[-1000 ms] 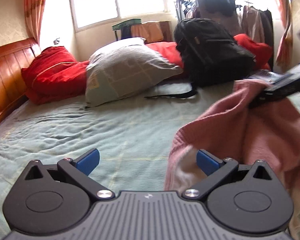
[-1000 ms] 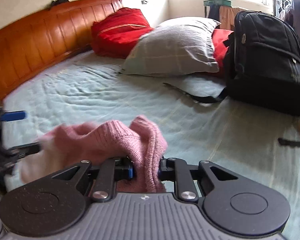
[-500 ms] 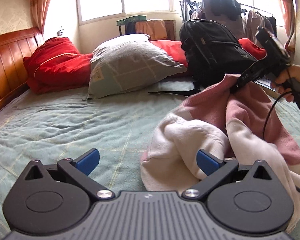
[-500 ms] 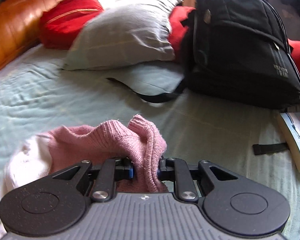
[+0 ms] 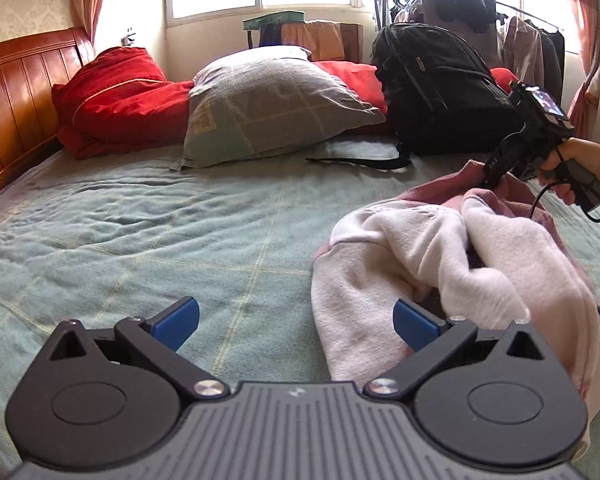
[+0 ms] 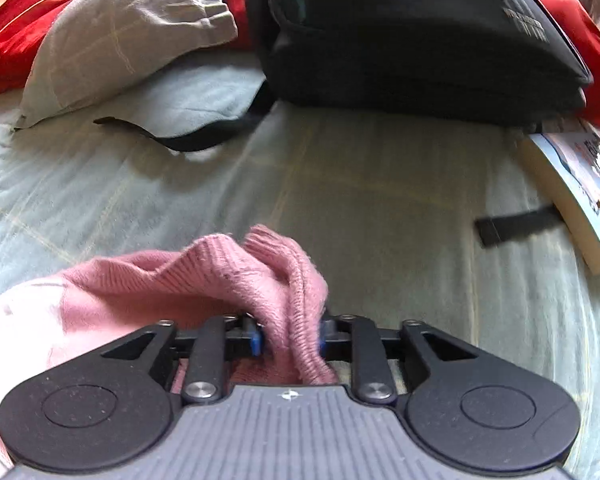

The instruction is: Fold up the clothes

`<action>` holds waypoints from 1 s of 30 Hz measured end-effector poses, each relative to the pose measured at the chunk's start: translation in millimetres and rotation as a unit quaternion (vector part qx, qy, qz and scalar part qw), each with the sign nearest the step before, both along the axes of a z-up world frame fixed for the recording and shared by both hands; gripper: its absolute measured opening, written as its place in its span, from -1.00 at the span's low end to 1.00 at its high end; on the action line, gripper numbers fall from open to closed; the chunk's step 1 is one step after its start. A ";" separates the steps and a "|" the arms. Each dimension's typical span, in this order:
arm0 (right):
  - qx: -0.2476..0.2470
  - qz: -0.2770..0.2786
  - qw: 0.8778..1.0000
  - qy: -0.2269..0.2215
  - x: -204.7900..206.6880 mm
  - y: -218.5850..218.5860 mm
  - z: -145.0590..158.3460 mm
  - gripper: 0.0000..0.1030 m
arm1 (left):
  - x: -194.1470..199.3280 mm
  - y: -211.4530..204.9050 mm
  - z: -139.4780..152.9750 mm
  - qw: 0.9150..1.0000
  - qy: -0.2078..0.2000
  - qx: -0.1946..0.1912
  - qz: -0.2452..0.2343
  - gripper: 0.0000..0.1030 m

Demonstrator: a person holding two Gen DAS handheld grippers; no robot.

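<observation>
Pink knit sweater with white fleece lining [image 5: 440, 264] lies bunched on the pale green bedsheet [image 5: 160, 240]. Right gripper [image 6: 290, 338] fingers clamped on its pink edge. Left gripper [image 5: 296, 320] fingers apart, empty.

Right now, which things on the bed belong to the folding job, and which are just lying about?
In the job:
- pink and white sweater
- right gripper, fingers shut on the sweater's pink knit
- left gripper, open beside the sweater

Lying about:
- black backpack
- grey pillow
- red bedding
- book
</observation>
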State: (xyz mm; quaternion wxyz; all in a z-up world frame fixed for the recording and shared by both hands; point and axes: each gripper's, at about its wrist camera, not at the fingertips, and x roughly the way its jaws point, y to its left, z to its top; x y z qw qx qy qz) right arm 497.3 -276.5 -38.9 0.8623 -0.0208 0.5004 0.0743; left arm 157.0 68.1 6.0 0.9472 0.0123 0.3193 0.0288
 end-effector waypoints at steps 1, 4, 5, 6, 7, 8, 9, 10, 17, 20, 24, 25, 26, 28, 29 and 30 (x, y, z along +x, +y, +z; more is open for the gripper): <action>0.002 0.003 1.000 -0.003 -5.4 -1.0 2.2 -0.22 | 0.4 -0.4 -1.1 1.000 0.002 -0.001 -0.001 0.99; 0.021 0.009 1.000 -0.018 -21.2 -4.6 14.7 0.04 | 0.2 -3.4 -3.1 1.000 0.006 -0.003 -0.006 0.99; 0.028 0.008 0.999 -0.023 -27.0 -6.4 20.6 0.11 | -0.6 -4.6 -3.6 1.000 0.007 -0.003 -0.007 0.99; 0.034 0.009 0.999 -0.028 -33.2 -8.3 26.5 0.17 | -2.1 -5.6 -4.0 1.000 0.006 -0.004 -0.009 0.99; 0.039 0.012 0.999 -0.034 -38.9 -10.4 31.0 0.19 | -3.7 -6.5 -4.7 1.000 0.007 -0.005 -0.011 0.99; 0.045 0.016 0.998 -0.039 -46.0 -11.7 35.3 0.23 | -5.4 -7.4 -5.5 1.000 0.008 -0.007 -0.013 0.99; 0.050 0.018 0.998 -0.041 -52.3 -13.4 38.6 0.24 | -6.7 -7.9 -6.3 1.000 0.010 -0.006 -0.014 0.99; 0.053 0.019 0.998 -0.042 -59.9 -15.4 41.3 0.24 | -8.1 -8.5 -7.2 1.000 0.011 -0.006 -0.014 0.99; 0.101 0.061 0.992 -0.046 -141.3 -11.6 49.5 0.40 | -18.4 -9.7 -16.2 0.999 0.028 -0.005 -0.019 0.99; 0.115 0.092 0.987 -0.055 -179.3 3.1 56.9 0.52 | -21.5 -9.6 -21.7 0.999 0.039 -0.006 -0.019 0.99; 0.129 0.135 0.980 -0.069 -225.5 28.7 64.5 0.70 | -26.2 -10.4 -29.4 0.998 0.056 -0.014 -0.022 0.99; 0.129 0.145 0.978 -0.072 -235.2 35.1 65.8 0.71 | -27.8 -10.6 -31.0 0.998 0.060 -0.020 -0.024 0.99; 0.125 0.153 0.977 -0.075 -243.0 41.1 66.8 0.71 | -29.4 -10.9 -32.7 0.997 0.064 -0.026 -0.026 0.99; 0.113 0.163 0.976 -0.084 -256.5 50.9 69.2 0.72 | -29.2 -13.3 -34.9 0.996 0.072 -0.037 -0.029 0.99; 0.108 0.167 0.976 -0.090 -262.4 54.5 70.5 0.72 | -29.0 -14.6 -36.0 0.996 0.075 -0.042 -0.031 0.99; 0.105 0.168 0.976 -0.096 -268.3 56.5 71.8 0.72 | -28.8 -15.8 -37.1 0.995 0.079 -0.048 -0.032 0.99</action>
